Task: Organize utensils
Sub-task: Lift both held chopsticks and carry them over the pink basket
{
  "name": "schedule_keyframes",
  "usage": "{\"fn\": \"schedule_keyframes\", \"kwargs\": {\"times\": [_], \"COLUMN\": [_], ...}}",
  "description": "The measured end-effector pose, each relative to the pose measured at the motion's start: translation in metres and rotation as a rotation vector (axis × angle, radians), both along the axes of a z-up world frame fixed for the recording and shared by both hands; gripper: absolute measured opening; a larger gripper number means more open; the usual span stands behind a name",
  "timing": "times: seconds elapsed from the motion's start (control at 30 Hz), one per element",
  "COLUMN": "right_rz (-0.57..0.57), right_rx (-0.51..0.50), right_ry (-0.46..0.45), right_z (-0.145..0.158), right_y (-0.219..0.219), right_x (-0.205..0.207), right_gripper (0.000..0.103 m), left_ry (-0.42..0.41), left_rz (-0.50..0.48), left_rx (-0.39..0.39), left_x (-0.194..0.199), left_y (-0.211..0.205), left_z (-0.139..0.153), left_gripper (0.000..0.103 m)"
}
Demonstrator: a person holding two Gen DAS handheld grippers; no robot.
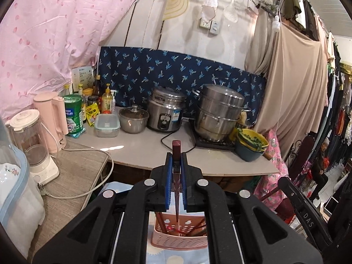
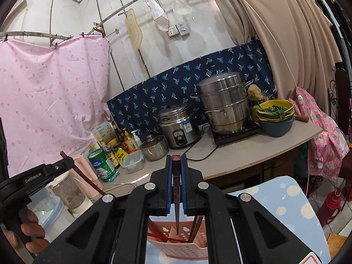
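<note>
My left gripper is shut on a dark red chopstick that hangs upright between its blue pads. The tip points down over a pink perforated utensil basket. Several chopsticks lean inside that basket. In the right wrist view, my right gripper is shut on a darker chopstick, also upright, above the same pink basket. The left gripper shows at the left edge with its chopstick slanting below it, held by a hand.
The basket stands on a light-blue dotted cloth. Behind is a counter with a rice cooker, a steamer pot, a lidded pot, stacked bowls, bottles, a pink kettle and a blender. A person sits far right.
</note>
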State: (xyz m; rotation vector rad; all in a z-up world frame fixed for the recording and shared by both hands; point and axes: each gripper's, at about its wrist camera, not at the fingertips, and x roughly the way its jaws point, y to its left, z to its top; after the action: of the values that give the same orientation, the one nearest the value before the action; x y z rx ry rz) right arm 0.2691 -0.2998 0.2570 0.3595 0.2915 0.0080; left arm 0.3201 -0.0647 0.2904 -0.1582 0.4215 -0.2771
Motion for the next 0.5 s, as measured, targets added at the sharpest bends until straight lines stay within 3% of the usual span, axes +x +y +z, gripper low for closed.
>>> {"fn": "schedule_keyframes", "kwargs": {"times": [0.27, 0.5], "right_rz": [0.008, 0.014], "right_rx": [0.013, 0.012], "right_ry": [0.111, 0.174], "right_z": [-0.050, -0.075], "right_y": [0.000, 0.003], "right_x": [0.026, 0.038], "right_gripper": [0.007, 0.008], "left_ry": [0.104, 0.172], "left_rz": [0.004, -0.023], "left_rx": [0.021, 0.017], "left_x": [0.026, 0.035], "left_y": [0.000, -0.004], "left_z": [-0.047, -0.071], "left_gripper": [0.007, 0.008]}}
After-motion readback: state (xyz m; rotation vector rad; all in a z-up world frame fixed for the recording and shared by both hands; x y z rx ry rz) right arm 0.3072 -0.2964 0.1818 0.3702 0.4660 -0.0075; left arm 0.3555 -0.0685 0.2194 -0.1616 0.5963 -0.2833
